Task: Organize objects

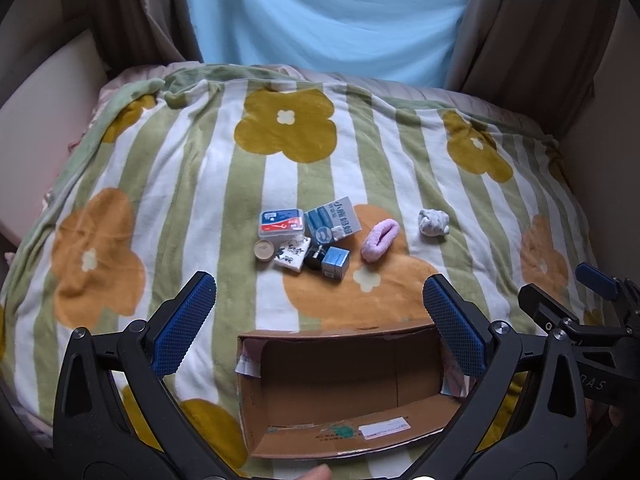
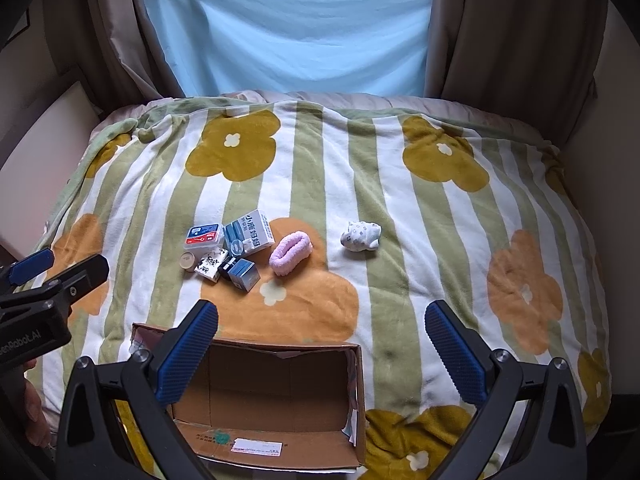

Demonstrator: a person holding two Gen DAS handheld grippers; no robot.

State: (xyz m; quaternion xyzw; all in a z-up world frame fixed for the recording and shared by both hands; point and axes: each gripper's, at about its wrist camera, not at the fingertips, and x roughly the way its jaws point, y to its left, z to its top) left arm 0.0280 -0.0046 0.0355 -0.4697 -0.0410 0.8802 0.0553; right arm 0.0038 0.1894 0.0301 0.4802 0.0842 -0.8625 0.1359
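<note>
We count one open cardboard box (image 1: 344,384), near. Beyond it lie five small packages: a clear plastic case (image 1: 281,223), a blue-white carton (image 1: 331,222), a black-and-white pack (image 1: 292,254), a blue cube box (image 1: 335,263) and a black item (image 1: 314,259). One round tin (image 1: 264,250), far left. Two rolled socks: one pink (image 1: 379,239), one white (image 1: 433,222).

Left wrist view: cam behind left gripper (image 1: 320,320), looks fwd/down over bed, cardboard box (image 1: 344,392) near, centred btwn fingers. Right wrist view: cam behind right gripper (image 2: 322,344), same heading, sits just right of the other; box (image 2: 256,396) shifted left. Shared: box, striped flower blanket (image 1: 200,184) (image 2: 360,184), blue curtain (image 1: 328,16) (image 2: 288,28). Each view catches other gripper at its edge.
</note>
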